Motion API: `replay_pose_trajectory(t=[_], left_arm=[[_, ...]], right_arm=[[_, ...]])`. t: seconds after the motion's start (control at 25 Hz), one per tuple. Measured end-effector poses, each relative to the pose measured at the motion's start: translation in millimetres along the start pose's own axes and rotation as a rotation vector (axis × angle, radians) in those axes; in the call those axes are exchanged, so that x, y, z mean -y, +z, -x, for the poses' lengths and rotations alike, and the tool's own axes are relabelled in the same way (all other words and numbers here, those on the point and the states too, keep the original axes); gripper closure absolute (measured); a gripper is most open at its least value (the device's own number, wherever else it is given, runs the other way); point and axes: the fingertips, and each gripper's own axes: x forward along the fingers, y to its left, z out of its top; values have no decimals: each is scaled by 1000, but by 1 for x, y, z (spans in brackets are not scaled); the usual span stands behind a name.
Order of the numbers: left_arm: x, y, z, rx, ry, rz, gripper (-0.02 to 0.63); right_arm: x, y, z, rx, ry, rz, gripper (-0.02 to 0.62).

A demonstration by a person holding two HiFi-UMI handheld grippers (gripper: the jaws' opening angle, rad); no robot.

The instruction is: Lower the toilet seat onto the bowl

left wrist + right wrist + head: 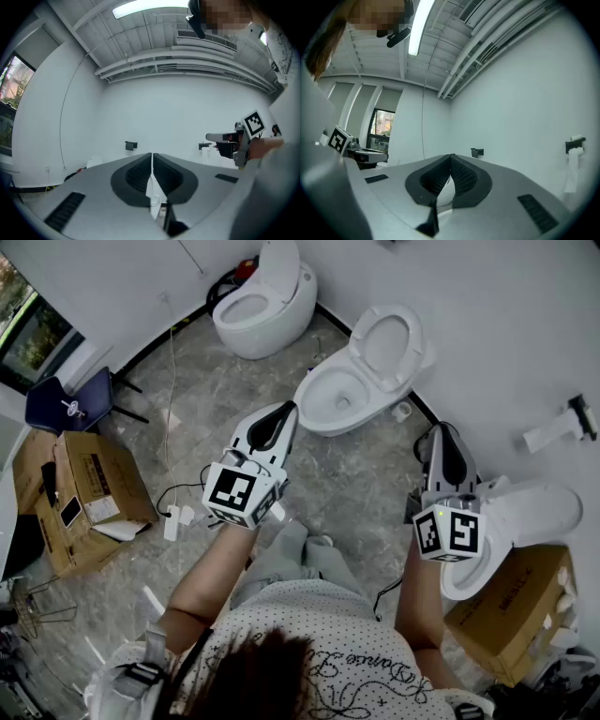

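Grey floor [375, 484] spreads mid-frame. At upper centre the raised toilet seat [385, 341] leans behind its bowl [339, 399], up-right of the left gripper [283, 412] and up-left of the right gripper [439, 433]. Both grippers are pressed together and empty.

Glossy white ceramic toilet [359, 373], matt cardboard box [94, 486].

Toilets [255, 315] [337, 399] [539, 507]: three, all white. Cardboard boxes [94, 488] [511, 610]: two, both on the floor. Blue chair [66, 401]: one. Hand-held grippers [287, 409] [437, 429]: two, each with one marker cube.
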Motion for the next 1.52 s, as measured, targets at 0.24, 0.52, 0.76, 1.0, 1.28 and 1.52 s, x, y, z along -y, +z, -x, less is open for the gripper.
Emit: replay_pose_trajectory(t=[0.24,0.52,0.76,1.0,1.28,1.52], left_arm=[[6,1,5,7,-5,-5,592],[18,4,5,3,6,-13,592],[29,2,0,0,23,4,568],[47,3,-9,18,47,29,401],[60,10,-23,14,52,-4,285],[51,13,-45,21,57,-14,262]], right_arm=[[-4,8,5,12,24,3,584],[5,14,14,55,38,-49,583],[24,3,19,29,45,-100,541],[37,-6,24,16,111,-139,294],[51,1,20,62,153,-153,195],[51,-9,-6,30,173,-146,160]])
